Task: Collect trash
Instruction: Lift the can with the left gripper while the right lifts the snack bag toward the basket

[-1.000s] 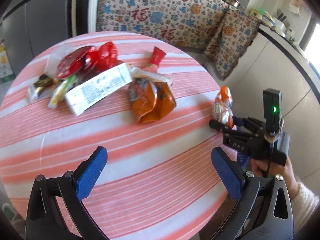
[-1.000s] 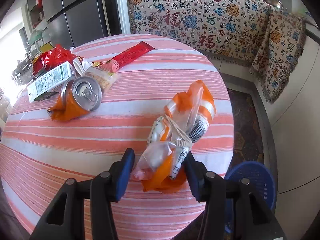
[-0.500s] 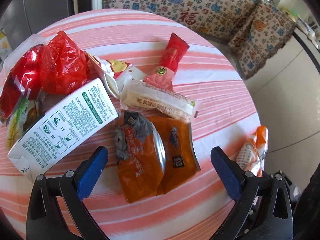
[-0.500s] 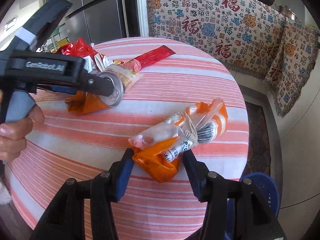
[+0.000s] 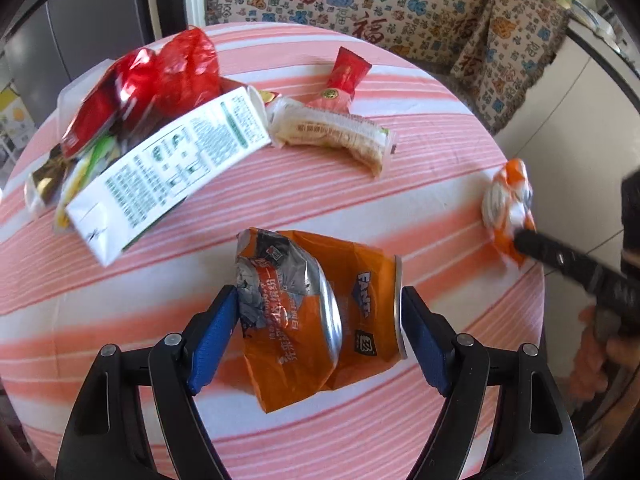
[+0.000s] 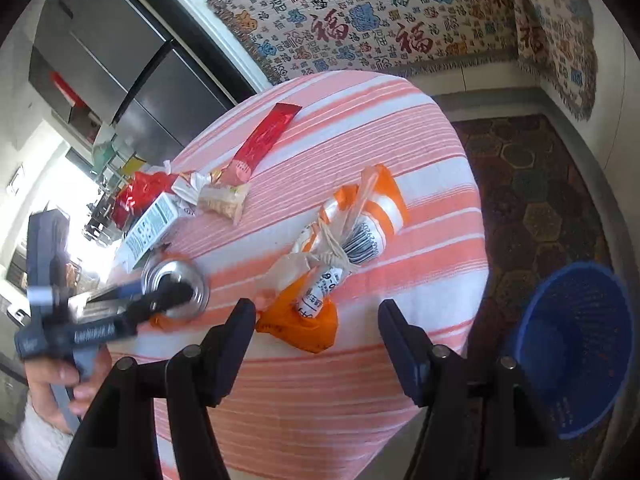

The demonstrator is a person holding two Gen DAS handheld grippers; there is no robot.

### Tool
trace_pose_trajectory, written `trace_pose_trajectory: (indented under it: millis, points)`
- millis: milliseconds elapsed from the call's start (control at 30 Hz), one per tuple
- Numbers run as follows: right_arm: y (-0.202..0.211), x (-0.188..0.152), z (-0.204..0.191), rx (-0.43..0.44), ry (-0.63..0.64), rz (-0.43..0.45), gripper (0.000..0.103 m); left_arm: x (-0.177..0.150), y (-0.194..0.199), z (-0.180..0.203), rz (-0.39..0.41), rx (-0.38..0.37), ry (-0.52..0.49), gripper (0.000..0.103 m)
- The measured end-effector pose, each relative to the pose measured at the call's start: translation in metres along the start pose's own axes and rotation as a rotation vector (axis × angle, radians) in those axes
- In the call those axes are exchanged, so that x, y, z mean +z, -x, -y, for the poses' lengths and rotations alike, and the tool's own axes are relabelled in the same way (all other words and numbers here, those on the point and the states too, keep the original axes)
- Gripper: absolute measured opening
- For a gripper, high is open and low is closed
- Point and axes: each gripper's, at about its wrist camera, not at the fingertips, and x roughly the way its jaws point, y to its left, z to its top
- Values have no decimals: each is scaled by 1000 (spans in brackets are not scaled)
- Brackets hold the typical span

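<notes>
A crushed orange soda can (image 5: 360, 312) inside an orange wrapper lies on the striped round table (image 5: 360, 200). My left gripper (image 5: 320, 304) straddles it and its jaws are closing; the blue pads stand at the can's two sides, just at its edges. In the right wrist view that gripper reaches over the can's silver top (image 6: 176, 292). A tied orange-and-white plastic bag (image 6: 344, 240) lies on the table near its right edge. My right gripper (image 6: 316, 312) is just behind the bag with its jaws opening, and the right pad is well clear of it.
A white milk carton (image 5: 168, 168), red foil wrappers (image 5: 160, 76), a biscuit pack (image 5: 332, 136) and a red sachet (image 5: 344, 76) lie farther back. A blue plastic basket (image 6: 576, 344) stands on the floor to the table's right. A patterned cloth covers furniture behind.
My left gripper came forward and down over the orange can and its jaws narrowed. My right gripper rolled and widened, letting go of the orange bag, which now rests on the table.
</notes>
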Motion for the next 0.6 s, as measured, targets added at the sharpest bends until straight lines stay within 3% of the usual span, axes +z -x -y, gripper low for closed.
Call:
trace_pose_trajectory:
  millis: [100,167,233,333,433,600]
  points:
    - [-16,23,-6,-29,24,31,67,-19,14,-3,14,26,1,81]
    - [-29,31,-18,-26,105,28,67,-25,19,-5,28,45,-7,82]
    - [-35,31,-34,9,187,-2,66,-26,20,-6,32,65,-22,82]
    - [-30,29,-43,34,201,-37,66,-28,21,-14,22,47,-25,83]
    - [-10,28,-34,-28,119,-53,66,-31,22,-21,24,24,-5,85]
    - [19,32,8,-25,-199,-32,68,-35,23,-26,38,-16,28,85]
